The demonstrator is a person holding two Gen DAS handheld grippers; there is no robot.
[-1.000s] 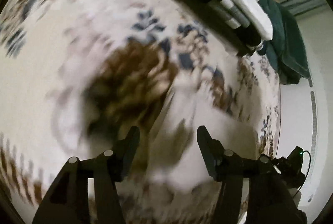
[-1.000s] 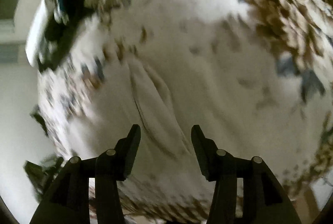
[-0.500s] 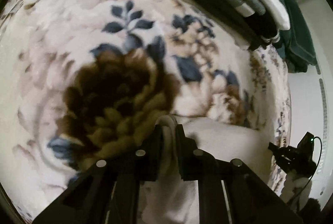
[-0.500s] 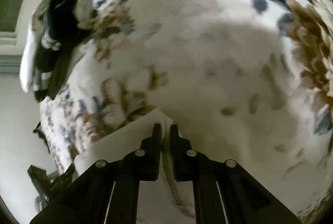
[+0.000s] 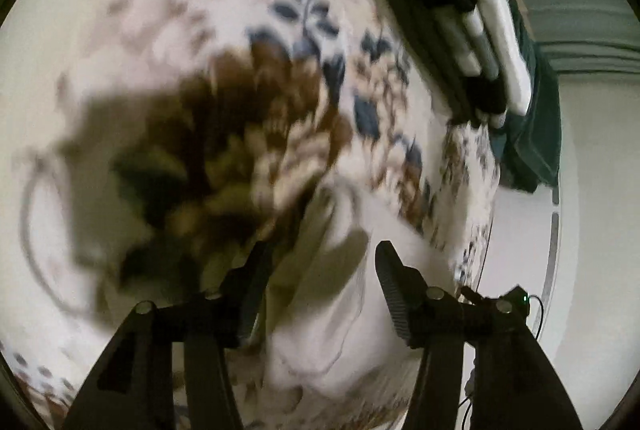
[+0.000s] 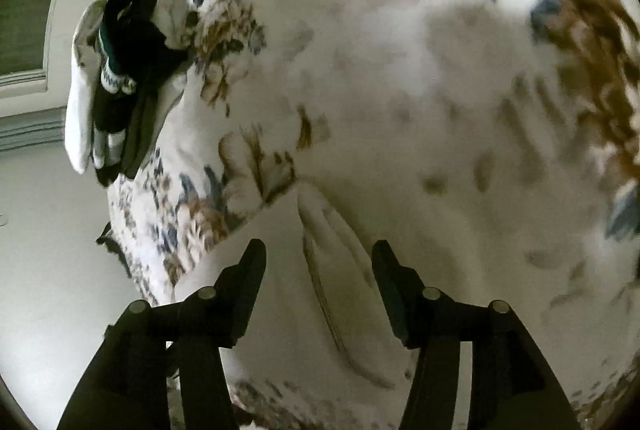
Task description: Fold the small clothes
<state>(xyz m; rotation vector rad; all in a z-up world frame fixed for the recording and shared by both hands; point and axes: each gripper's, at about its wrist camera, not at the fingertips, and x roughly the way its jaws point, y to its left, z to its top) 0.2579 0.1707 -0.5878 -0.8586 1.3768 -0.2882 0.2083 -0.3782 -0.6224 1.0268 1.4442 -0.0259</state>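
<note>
Two black grippers hang over a floral blanket [image 5: 168, 10] of cream, brown and blue, each with its jaws spread wide and gripping nothing. The left gripper [image 5: 320, 270] sits above a small white garment [image 5: 320, 342] that lies crumpled on the blanket, a fold of the cloth rising between the parted fingers; the view is smeared with motion blur, so whether the cloth touches either finger cannot be told. In the right wrist view, the right gripper [image 6: 318, 266] is poised over the same white garment [image 6: 340, 294], whose seamed edge runs diagonally between its fingers near the blanket's edge. A stack of folded clothes [image 5: 460, 42], black, grey and white, rests at the far side of the blanket, well apart from both grippers, with a dark green cloth [image 5: 536, 126] lying just beyond it.
</note>
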